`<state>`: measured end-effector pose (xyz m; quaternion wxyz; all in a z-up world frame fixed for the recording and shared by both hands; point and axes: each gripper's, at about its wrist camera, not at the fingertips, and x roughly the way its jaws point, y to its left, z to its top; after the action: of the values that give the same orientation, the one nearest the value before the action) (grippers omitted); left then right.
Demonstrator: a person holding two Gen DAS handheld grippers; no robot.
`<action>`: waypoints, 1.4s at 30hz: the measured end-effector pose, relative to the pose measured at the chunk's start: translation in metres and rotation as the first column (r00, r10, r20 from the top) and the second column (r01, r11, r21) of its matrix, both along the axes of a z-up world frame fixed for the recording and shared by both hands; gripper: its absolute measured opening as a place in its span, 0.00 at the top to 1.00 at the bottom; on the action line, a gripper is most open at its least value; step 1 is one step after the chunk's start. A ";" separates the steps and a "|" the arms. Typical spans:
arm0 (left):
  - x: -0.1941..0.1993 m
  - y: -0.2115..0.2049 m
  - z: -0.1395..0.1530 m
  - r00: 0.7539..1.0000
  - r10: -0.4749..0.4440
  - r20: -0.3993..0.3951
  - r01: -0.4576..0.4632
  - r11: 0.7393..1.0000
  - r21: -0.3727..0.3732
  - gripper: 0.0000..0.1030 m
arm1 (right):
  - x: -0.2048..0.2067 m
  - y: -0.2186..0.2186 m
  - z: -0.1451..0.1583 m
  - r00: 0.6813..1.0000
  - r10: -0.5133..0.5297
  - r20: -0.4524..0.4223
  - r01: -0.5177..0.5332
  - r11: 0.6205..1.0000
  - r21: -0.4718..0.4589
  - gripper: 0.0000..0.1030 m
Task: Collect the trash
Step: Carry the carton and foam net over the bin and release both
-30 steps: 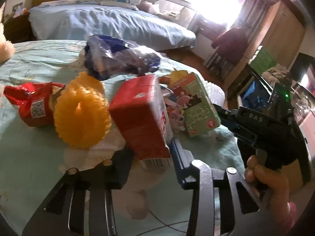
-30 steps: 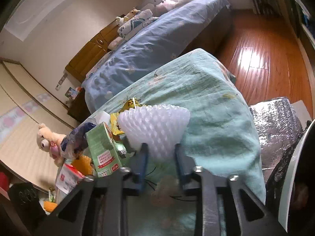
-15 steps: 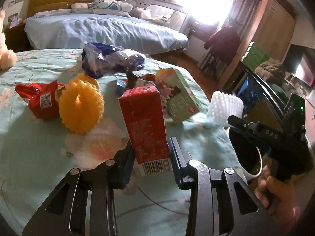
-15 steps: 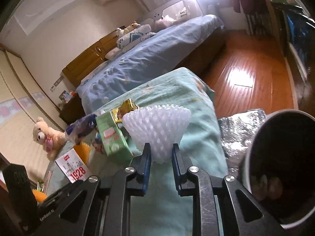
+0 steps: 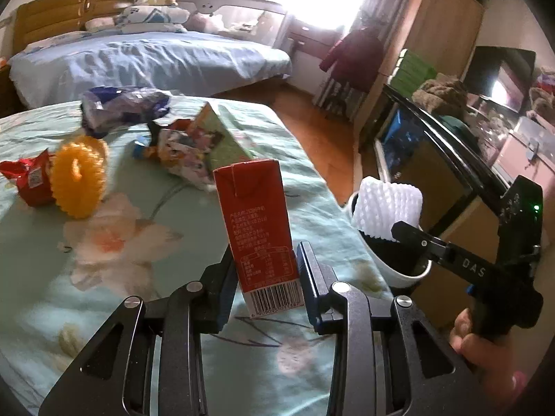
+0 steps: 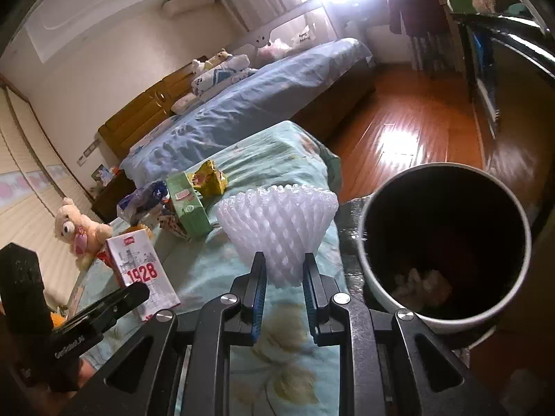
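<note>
Left gripper, bottom centre of the left wrist view: jaws clamped on a red rectangular drink carton, held upright, barcode end down, above the pale green floral bedspread.

Right gripper, bottom centre of the right wrist view: jaws pinched on the narrow end of a white foam fruit net, wide end flaring up and away. In the left wrist view the net sits centre right, over the rim of the bin.

White round trash bin with dark interior, right of the right wrist frame, beside the bed edge; some pale crumpled scraps at its bottom.

On the bedspread, left half of the left wrist view:
- green printed paper carton, lying tilted, centre
- yellow ribbed plastic ring, left, touching a red crumpled snack wrapper
- blue-and-clear plastic bag, upper left

Yellow crumpled wrapper just behind the green carton in the right wrist view.
</note>
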<state>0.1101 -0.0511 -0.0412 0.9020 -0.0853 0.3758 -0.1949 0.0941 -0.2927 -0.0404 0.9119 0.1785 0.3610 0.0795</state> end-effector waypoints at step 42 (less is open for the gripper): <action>0.000 -0.145 0.002 0.957 -0.290 -0.022 0.290 0.955 0.067 0.69 | -0.042 -0.106 -0.015 0.971 -0.237 -0.042 0.237 0.971 -0.016 0.80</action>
<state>0.1096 -0.1957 -0.0393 0.8639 0.0011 0.3959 -0.3114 0.0524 -0.3985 -0.0555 0.9077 0.2171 0.3573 -0.0357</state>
